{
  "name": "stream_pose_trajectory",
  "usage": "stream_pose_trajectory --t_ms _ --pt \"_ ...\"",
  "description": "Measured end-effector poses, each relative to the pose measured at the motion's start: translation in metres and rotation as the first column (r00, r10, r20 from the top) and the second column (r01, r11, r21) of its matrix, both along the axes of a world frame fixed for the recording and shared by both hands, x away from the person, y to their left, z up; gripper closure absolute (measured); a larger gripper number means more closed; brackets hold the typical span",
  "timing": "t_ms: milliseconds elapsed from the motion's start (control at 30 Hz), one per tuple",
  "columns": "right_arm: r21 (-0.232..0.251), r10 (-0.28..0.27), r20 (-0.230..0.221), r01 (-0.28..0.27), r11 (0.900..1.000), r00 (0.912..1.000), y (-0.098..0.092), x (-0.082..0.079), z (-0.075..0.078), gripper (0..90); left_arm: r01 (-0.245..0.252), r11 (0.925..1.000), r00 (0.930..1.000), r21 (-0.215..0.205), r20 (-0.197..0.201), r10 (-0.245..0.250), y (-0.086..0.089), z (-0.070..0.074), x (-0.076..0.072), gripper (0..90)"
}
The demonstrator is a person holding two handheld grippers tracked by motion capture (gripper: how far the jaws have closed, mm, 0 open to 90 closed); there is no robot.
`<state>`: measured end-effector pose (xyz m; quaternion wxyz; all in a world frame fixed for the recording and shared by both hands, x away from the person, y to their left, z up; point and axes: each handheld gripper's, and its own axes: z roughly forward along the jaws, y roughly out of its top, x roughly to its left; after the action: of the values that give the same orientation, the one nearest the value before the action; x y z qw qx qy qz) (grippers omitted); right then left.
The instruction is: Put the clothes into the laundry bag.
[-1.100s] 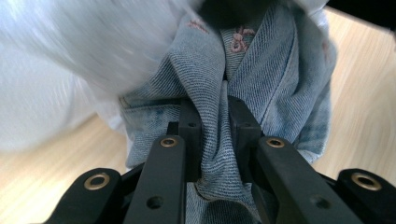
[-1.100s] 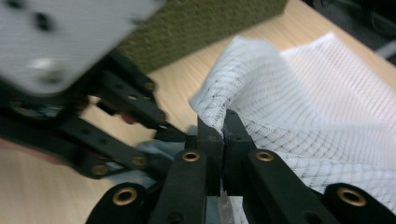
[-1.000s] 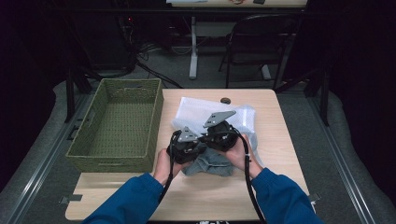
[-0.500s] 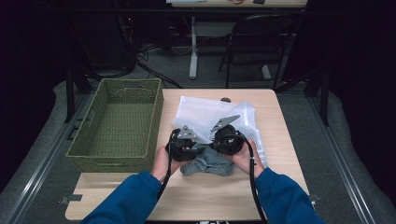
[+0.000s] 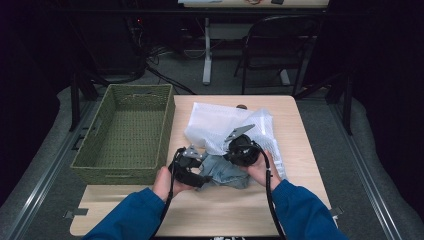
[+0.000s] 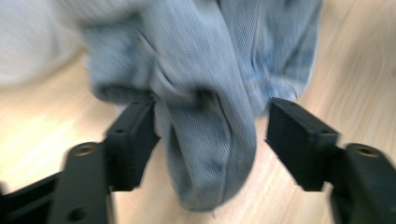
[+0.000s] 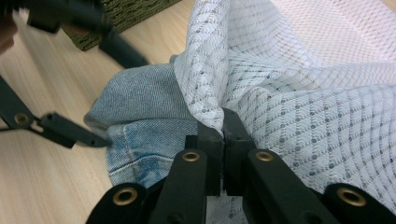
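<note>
the left gripper [image 6: 212, 140] has just been opening its jaws around the crumpled light-blue denim garment [image 6: 205, 93], lower centre of the high view; pads clear. the right gripper [image 7: 223, 140] clamps the white mesh laundry bag [image 7: 299, 93], so stuffing looks underway.

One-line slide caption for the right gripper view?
Right gripper clamped shut on the edge of the white mesh bag, with folded denim at its mouth on the wooden table.

My sleeves [image 5: 135, 217] are blue on both arms. Each claw, left [image 6: 210, 140] and right [image 7: 223, 135], has black, blocky jaws with brass-coloured screw eyes at the joints. A black cable [image 5: 270, 195] trails from the right one, and grey three-cornered plates [image 5: 239, 132] sit on top.
</note>
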<state>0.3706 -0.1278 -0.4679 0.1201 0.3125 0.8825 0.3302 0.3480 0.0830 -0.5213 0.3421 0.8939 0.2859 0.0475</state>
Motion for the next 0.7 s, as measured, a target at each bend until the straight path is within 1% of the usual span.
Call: stream_pose_trajectory --t_ms 33,67,100,133,167,200,233,267,300,333,367,400,433,467,500,533,567,600,633,667,700 --pt "-0.005 0.010 0.009 -0.010 1.000 0.9999 0.000 0.001 0.000 89.1 -0.002 0.9999 1.0000 -0.017 0.004 0.002 -0.001 -0.006 0.000 39.2" --pt "0.000 0.005 0.007 -0.005 1.000 1.0000 0.002 0.000 0.000 89.1 -0.008 0.9994 0.9999 -0.033 0.010 0.008 -0.003 -0.010 0.001 46.2" --pt "0.001 0.008 0.010 -0.008 1.000 0.9999 0.003 0.000 0.000 89.1 -0.013 0.9985 0.9998 -0.054 0.015 0.014 -0.006 -0.014 0.001 57.4" --pt "0.006 0.029 0.022 -0.029 1.000 0.9994 0.006 -0.001 0.000 89.1 -0.019 0.9970 0.9990 -0.074 0.039 0.022 -0.011 -0.016 0.003 75.0" --pt "0.006 0.029 0.022 -0.029 1.000 0.9994 0.006 -0.001 0.000 89.1 -0.019 0.9970 0.9990 -0.074 0.039 0.022 -0.011 -0.016 0.003 79.5" --pt "0.003 0.035 0.029 -0.036 0.999 0.9990 0.009 -0.001 0.001 89.0 -0.015 0.9970 0.9985 -0.076 0.051 0.018 -0.013 -0.015 0.005 79.5" --pt "0.015 0.046 0.046 -0.046 0.999 0.9979 0.012 -0.003 0.003 89.1 -0.013 0.9957 0.9986 -0.091 0.051 0.017 -0.013 -0.013 0.006 82.9" --pt "0.015 0.046 0.046 -0.046 0.999 0.9979 0.012 -0.003 0.003 89.1 -0.018 0.9944 0.9976 -0.104 0.064 0.025 -0.015 -0.010 0.007 82.9" --pt "0.029 0.058 0.057 -0.060 0.998 0.9967 0.015 -0.005 0.008 89.1 -0.012 0.9927 0.9968 -0.120 0.077 0.022 -0.016 -0.006 0.007 83.6" --pt "0.044 0.062 0.066 -0.065 0.997 0.9959 0.016 -0.007 0.011 89.2 -0.007 0.9925 0.9959 -0.122 0.088 0.018 -0.017 -0.001 0.008 83.8" --pt "0.051 0.066 0.076 -0.070 0.996 0.9949 0.017 -0.008 0.014 89.2 0.000 0.9909 0.9945 -0.134 0.104 0.015 -0.018 0.003 0.008 83.8" --pt "0.058 0.069 0.082 -0.074 0.996 0.9942 0.018 -0.010 0.017 89.1 0.008 0.9866 0.9917 -0.163 0.128 0.013 -0.019 0.013 0.007 83.9" --pt "0.058 0.069 0.082 -0.074 0.996 0.9942 0.018 -0.010 0.017 89.1 0.008 0.9866 0.9917 -0.163 0.128 0.013 -0.019 0.013 0.007 83.9" --pt "0.070 0.076 0.092 -0.082 0.994 0.9929 0.018 -0.012 0.020 89.2 0.016 0.9848 0.9890 -0.173 0.147 0.010 -0.019 0.018 0.007 83.9" --pt "0.098 0.076 0.102 -0.086 0.991 0.9919 0.017 -0.015 0.026 89.2 0.028 0.9808 0.9874 -0.193 0.158 0.003 -0.020 0.027 0.008 83.9" --pt "0.098 0.076 0.102 -0.086 0.991 0.9919 0.017 -0.015 0.026 89.2 0.028 0.9808 0.9874 -0.193 0.158 0.003 -0.020 0.027 0.008 83.9" --pt "0.131 0.082 0.129 -0.099 0.986 0.9882 0.016 -0.020 0.036 89.2 0.045 0.9787 0.9878 -0.200 0.155 -0.014 -0.023 0.029 0.009 83.9" --pt "0.131 0.082 0.129 -0.099 0.986 0.9882 0.016 -0.020 0.036 89.2 0.045 0.9787 0.9878 -0.200 0.155 -0.014 -0.023 0.029 0.009 83.9" --pt "0.164 0.091 0.127 -0.112 0.980 0.9876 0.014 -0.023 0.043 89.2 0.047 0.9808 0.9863 -0.189 0.164 -0.016 -0.025 0.028 0.009 83.9" --pt "0.164 0.091 0.127 -0.112 0.980 0.9876 0.014 -0.023 0.043 89.2 0.043 0.9813 0.9865 -0.188 0.163 -0.013 -0.027 0.027 0.010 83.9" --pt "0.161 0.093 0.131 -0.114 0.980 0.9870 0.014 -0.024 0.044 89.2 0.033 0.9800 0.9875 -0.196 0.157 -0.002 -0.027 0.025 0.012 83.9"
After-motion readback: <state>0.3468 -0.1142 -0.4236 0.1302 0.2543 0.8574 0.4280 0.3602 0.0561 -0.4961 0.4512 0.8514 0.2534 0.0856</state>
